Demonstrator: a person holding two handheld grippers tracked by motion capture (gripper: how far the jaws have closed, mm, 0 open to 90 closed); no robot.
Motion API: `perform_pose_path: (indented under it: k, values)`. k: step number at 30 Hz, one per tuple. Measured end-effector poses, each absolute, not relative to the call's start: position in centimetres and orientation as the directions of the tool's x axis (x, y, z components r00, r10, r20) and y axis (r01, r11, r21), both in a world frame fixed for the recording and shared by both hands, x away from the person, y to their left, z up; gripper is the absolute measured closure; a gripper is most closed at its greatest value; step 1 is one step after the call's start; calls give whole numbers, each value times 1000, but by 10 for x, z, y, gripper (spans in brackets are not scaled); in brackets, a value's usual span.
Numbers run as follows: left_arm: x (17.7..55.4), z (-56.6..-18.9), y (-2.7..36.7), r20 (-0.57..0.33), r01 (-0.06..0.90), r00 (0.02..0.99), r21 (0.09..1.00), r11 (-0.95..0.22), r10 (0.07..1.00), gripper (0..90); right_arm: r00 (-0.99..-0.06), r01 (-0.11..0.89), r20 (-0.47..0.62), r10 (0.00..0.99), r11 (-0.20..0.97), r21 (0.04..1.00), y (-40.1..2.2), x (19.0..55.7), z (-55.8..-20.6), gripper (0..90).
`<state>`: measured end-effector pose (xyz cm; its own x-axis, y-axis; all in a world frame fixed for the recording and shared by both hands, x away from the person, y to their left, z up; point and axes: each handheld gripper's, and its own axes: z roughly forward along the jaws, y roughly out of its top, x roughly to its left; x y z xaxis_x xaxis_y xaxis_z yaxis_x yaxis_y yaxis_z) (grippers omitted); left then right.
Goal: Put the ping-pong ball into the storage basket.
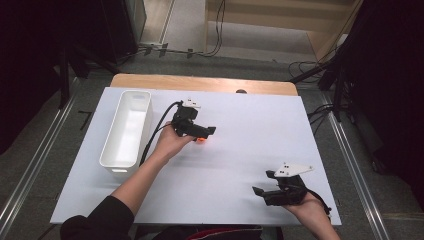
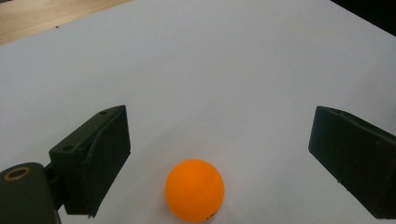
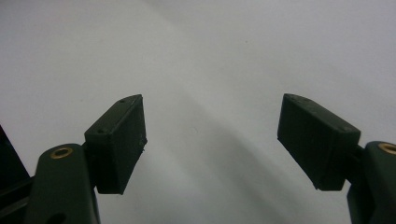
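Note:
A small orange ball (image 2: 194,189) lies on the white table sheet between the wide-apart jaws of my left gripper (image 2: 219,140), touching neither pad. In the high view the ball (image 1: 201,140) peeks out just under the left gripper (image 1: 206,133), which sits near the table's middle, right of the white bin. My right gripper (image 1: 263,183) rests low at the front right of the table, jaws pointing left. In the right gripper view its jaws (image 3: 212,135) stand wide open over bare white sheet with nothing between them.
A long white plastic bin (image 1: 126,128) stands empty along the left side of the sheet. The wooden table edge (image 1: 200,82) runs behind the sheet. Dark stands and cables surround the table on the floor.

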<state>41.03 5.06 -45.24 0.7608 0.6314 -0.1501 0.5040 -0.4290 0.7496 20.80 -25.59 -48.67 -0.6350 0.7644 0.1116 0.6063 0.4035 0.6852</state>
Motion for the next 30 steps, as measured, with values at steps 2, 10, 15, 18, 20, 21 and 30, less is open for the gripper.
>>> perform_pose_path:
  k: [2, 10, 15, 18, 20, 21, 30]
  values:
    - [410, -453, 50, -152, 501, 768, 747, -437, 622, 53, -634, 608, 112, 765, 403, 685, -256, 208, -486, 221]
    - [408, -457, 47, -142, 486, 781, 750, -449, 609, 51, -629, 617, 129, 766, 392, 683, -256, 209, -487, 221]
    - [409, -460, 47, -136, 488, 777, 747, -451, 615, 51, -631, 612, 123, 766, 395, 685, -257, 209, -486, 221]
    - [410, -464, 48, -135, 489, 772, 750, -445, 621, 51, -628, 613, 122, 769, 392, 685, -257, 208, -486, 221]
    - [410, -466, 49, -131, 490, 771, 748, -448, 623, 51, -628, 611, 121, 768, 391, 688, -257, 208, -485, 221]
    - [410, -466, 49, -130, 491, 769, 748, -447, 626, 52, -628, 611, 121, 769, 391, 688, -257, 208, -485, 221]
    - [409, -478, 48, -149, 505, 766, 741, -443, 625, 51, -628, 611, 121, 768, 392, 688, -256, 208, -485, 221]
